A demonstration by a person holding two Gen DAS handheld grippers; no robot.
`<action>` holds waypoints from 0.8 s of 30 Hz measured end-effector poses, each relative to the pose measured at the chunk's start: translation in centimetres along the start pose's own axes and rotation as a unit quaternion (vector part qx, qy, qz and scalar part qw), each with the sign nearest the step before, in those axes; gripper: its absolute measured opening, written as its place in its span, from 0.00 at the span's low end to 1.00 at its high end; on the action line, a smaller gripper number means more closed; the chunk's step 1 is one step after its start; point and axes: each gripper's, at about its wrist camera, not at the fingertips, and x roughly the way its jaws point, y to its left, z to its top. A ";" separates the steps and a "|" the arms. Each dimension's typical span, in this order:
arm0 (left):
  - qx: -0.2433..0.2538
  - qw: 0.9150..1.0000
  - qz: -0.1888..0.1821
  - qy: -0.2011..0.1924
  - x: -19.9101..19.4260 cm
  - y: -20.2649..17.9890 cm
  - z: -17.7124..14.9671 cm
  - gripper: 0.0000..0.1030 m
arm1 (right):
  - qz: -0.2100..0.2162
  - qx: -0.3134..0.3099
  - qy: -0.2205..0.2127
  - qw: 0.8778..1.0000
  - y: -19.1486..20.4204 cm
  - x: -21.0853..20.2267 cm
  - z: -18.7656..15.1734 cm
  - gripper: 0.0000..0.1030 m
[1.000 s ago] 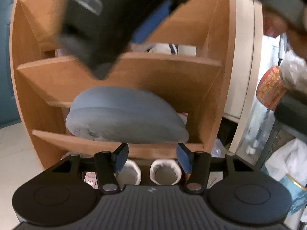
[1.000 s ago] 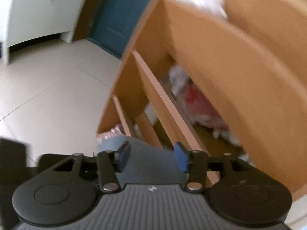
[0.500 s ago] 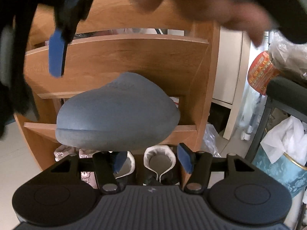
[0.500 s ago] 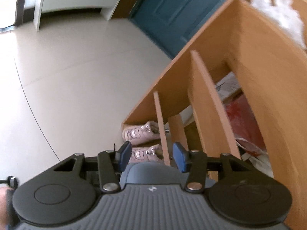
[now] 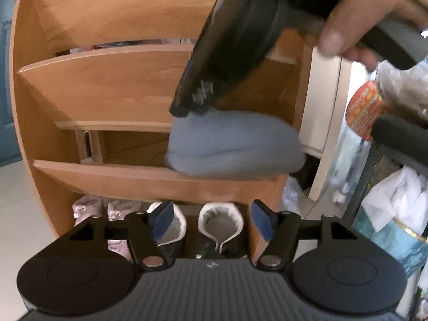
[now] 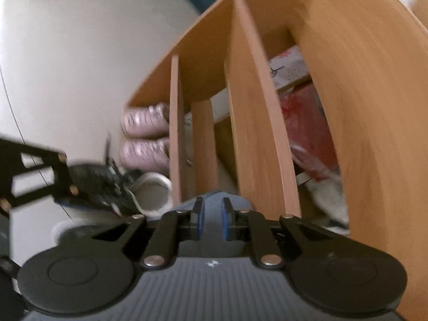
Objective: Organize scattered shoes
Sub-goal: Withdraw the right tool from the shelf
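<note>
A blue slipper [image 5: 235, 149] lies at the right end of a middle shelf of the wooden shoe rack [image 5: 107, 88]. My right gripper [image 5: 187, 109], held by a hand [image 5: 361, 13], comes down on the slipper's top from above. In the right wrist view its jaws [image 6: 214, 220] are closing and almost together, pinching the slipper [image 6: 214, 200] at their tips. My left gripper [image 5: 212, 219] is below that shelf, its jaws opening with nothing between them. Behind it a pair of black shoes with white lining [image 5: 220, 222] stands on the bottom level.
Pink shoes [image 5: 88, 206] sit at the bottom left of the rack. A red bag [image 6: 307, 123] and papers fill an upper compartment. To the right of the rack stand a red-orange printed container [image 5: 366, 109] and a blue bin with white bags [image 5: 393, 230]. Pale tiled floor [image 6: 67, 67] lies to the left.
The blue slipper has gone from the shelf's middle to its right end. My right gripper has dropped onto it and its jaws have narrowed. My left jaws stand a little wider.
</note>
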 end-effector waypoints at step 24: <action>0.037 0.980 0.012 0.195 -12.3 4.7 -8.1 1.00 | 0.073 0.112 -0.152 0.979 7.8 -5.3 2.2 0.96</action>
